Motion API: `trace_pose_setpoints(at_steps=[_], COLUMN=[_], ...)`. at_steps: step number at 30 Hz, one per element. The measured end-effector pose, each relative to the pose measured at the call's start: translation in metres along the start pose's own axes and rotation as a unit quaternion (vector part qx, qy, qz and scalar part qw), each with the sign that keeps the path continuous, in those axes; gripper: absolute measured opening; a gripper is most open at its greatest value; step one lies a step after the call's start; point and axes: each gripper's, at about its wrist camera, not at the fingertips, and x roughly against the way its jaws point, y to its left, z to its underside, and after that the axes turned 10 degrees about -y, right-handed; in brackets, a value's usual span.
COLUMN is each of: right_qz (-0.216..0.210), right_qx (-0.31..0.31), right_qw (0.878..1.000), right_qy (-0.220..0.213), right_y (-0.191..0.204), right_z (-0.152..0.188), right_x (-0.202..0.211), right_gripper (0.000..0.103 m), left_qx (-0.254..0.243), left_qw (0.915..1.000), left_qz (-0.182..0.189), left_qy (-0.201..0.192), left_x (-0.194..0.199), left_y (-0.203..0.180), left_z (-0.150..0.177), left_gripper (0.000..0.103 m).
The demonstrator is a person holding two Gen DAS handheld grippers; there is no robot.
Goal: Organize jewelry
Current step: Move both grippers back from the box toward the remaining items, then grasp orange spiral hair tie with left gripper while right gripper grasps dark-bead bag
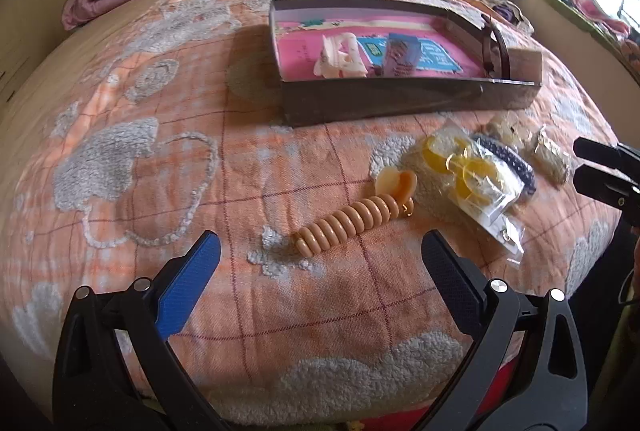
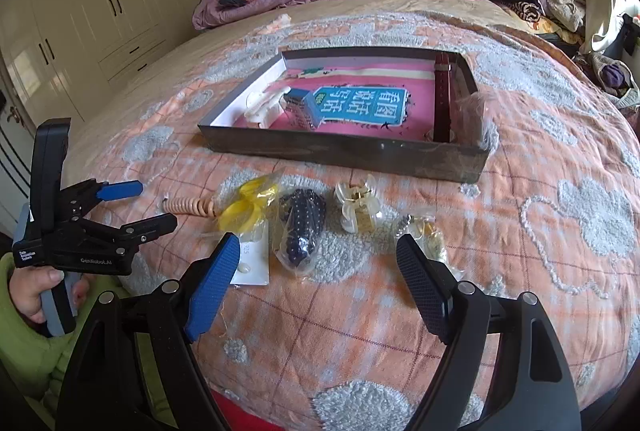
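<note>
Here my left claw (image 1: 320, 251) hangs over the bed with its fingers spread wide and nothing between them. Just ahead of it, in the gap between the fingertips, lies a peach coiled hair tie (image 1: 352, 221) on the orange bedspread (image 1: 200, 191), not touched by either pad. Beyond and to the right of that sits a clear bag of yellow rings (image 1: 468, 171), with a bag of dark beads (image 1: 508, 163) pressed against its far side and a small gold packet (image 1: 554, 157) farther right. Well ahead, the dark shallow box (image 1: 400, 99) rests on the bedspread; inside it I see a white hair claw clip (image 1: 340, 57), a small blue carton (image 1: 402, 57) and a brown strap (image 1: 494, 43) along its right wall.

My right claw (image 2: 316, 259) is likewise spread apart and empty, hovering above the bedspread (image 2: 520, 271). Between its fingertips and a little ahead lies the bag of dark beads (image 2: 300, 227). The bag of yellow rings (image 2: 244, 207) is just to the left on a white card, a cream hair clip (image 2: 356, 207) ahead and slightly right, and the gold packet (image 2: 424, 235) is just beside the right finger. The box (image 2: 344, 151) stands farther ahead. Off to the left, my left hand (image 2: 44, 287) grips the other claw (image 2: 152, 205), which points at the coiled hair tie (image 2: 192, 209).
</note>
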Motion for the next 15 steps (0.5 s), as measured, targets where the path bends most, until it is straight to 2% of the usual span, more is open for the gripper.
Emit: trace_pose_setpoints(at_steps=[6, 11, 15], right_qz=[0.001, 0.002, 0.002], right_qx=[0.000, 0.006, 0.021], right_qw=[1.000, 0.999, 0.998], right_qy=[0.019, 0.043, 0.055], right_y=[0.000, 0.001, 0.005], right_z=[0.008, 0.014, 0.017], right_x=[-0.013, -0.031, -0.044], right_gripper=[0.077, 0.060, 0.052], left_qx=[-0.031, -0.054, -0.074], left_qw=[0.9994, 0.9985, 0.9972], left_qz=[-0.001, 0.001, 0.008], left_qy=[0.016, 0.012, 0.007], left_x=[-0.015, -0.023, -0.030], left_y=[-0.004, -0.007, -0.012], left_z=[0.003, -0.002, -0.005], left_gripper=[0.094, 0.093, 0.082])
